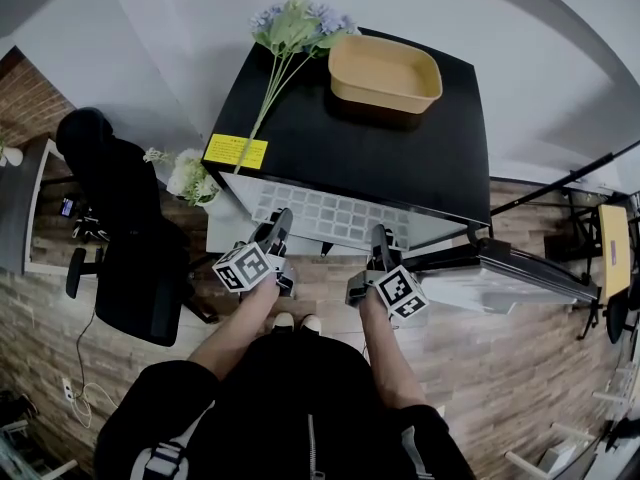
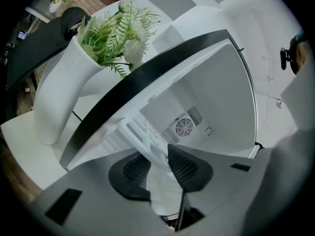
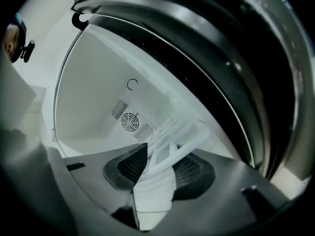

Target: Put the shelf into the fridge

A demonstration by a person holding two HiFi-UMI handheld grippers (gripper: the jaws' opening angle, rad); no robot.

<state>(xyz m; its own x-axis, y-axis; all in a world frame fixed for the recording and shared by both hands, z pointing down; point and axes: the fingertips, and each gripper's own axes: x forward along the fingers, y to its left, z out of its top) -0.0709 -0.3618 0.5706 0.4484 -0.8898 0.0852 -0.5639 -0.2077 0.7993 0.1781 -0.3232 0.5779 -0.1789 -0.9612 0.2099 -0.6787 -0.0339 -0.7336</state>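
A white slatted shelf (image 1: 330,216) sticks out of the front of the black-topped fridge (image 1: 380,138), roughly level. My left gripper (image 1: 283,218) is shut on its front edge at the left, and my right gripper (image 1: 380,236) is shut on that edge at the right. In the left gripper view the shelf (image 2: 147,136) runs between the dark pads (image 2: 189,168) into the white fridge interior, toward the round fan vent (image 2: 184,127). The right gripper view shows the same: the shelf (image 3: 172,136) is pinched between the pads (image 3: 194,173), with the vent (image 3: 129,121) behind it.
The fridge door (image 1: 500,268) stands open to the right. On the fridge top are a beige tub (image 1: 385,73), a flower stem (image 1: 295,28) and a yellow sticker (image 1: 236,151). A white vase of flowers (image 1: 190,178) and a black office chair (image 1: 130,228) stand to the left.
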